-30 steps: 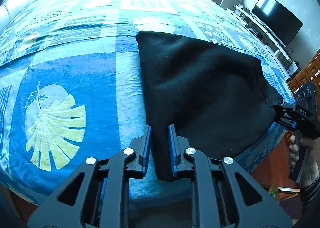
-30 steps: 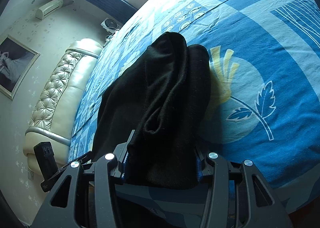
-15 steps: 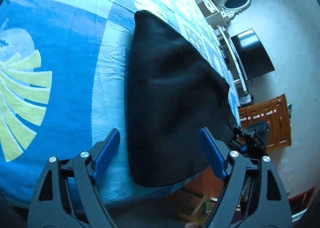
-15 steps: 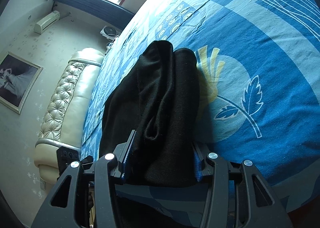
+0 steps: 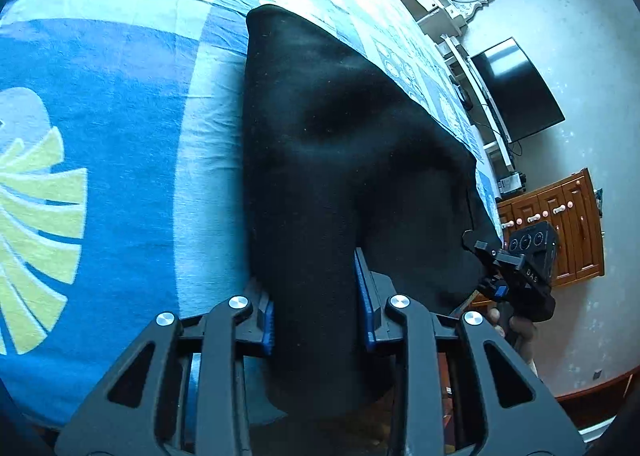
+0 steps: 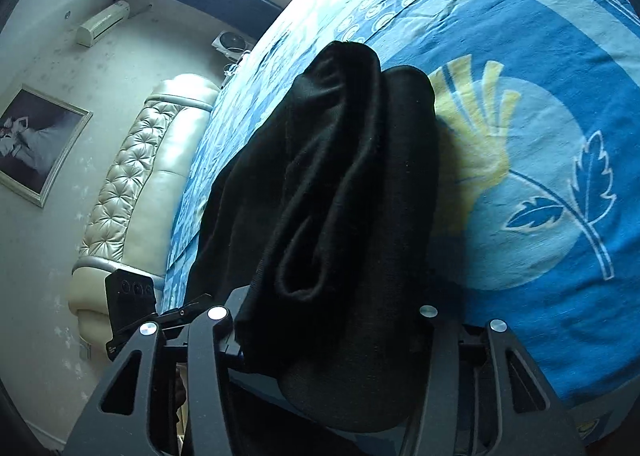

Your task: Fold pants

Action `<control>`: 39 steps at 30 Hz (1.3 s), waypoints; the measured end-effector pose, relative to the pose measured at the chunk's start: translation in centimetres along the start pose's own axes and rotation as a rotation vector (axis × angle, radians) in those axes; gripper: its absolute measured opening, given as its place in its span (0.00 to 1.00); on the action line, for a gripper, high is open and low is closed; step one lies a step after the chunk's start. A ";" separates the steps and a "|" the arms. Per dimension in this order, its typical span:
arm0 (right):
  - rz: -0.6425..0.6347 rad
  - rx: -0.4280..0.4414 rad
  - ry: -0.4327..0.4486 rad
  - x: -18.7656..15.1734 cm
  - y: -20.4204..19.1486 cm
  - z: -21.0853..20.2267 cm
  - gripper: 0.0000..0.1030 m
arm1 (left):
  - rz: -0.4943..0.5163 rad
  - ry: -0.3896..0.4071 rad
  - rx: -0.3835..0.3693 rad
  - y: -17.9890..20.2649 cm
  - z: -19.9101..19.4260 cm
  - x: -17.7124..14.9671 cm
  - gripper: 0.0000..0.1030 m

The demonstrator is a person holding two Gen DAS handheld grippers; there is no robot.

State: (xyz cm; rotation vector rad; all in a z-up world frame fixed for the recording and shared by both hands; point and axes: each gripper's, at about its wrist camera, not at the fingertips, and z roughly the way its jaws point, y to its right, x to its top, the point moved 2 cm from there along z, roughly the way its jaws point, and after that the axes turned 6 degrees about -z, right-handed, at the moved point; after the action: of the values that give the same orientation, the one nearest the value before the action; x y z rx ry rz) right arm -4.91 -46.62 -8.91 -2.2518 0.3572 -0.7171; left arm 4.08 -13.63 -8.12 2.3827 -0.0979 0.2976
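- Black pants (image 5: 340,143) lying on the bed (image 5: 120,135), near end bunched and hanging off the edge.
- Left gripper (image 5: 320,320) jaws just been closing, now clamped on one near corner.
- Right gripper (image 6: 332,336) clenched on the other bunched corner.
- Mid-fold, probably: next up, lifting both corners together and carrying them over toward the far end, evenly.

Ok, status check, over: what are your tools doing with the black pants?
Left tool just closed on black fabric pants. Right tool clamps another bunch. Nothing blocking.
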 end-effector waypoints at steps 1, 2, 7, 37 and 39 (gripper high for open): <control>-0.006 0.003 -0.007 -0.1 -0.4 0.4 0.47 | 0.001 0.005 0.016 -0.2 -0.5 0.0 0.29; -0.010 0.010 -0.015 -0.2 -0.8 0.8 0.47 | 0.003 0.010 0.033 -0.4 -1.0 0.1 0.29; -0.032 0.046 -0.061 -0.5 -2.8 3.4 0.47 | 0.020 0.044 0.109 -0.9 -3.5 -0.1 0.29; -0.065 0.090 -0.108 -2.4 -6.1 7.4 0.47 | -0.017 0.136 0.127 -6.3 -7.9 -2.3 0.34; -0.065 0.090 -0.106 -2.4 -6.1 7.4 0.47 | -0.018 0.136 0.124 -6.3 -7.9 -2.3 0.34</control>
State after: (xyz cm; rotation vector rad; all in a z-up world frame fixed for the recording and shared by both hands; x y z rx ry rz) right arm -2.23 -37.16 -9.69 -2.2140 0.1978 -0.6310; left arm 1.34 -3.71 -7.21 2.4768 0.0052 0.4679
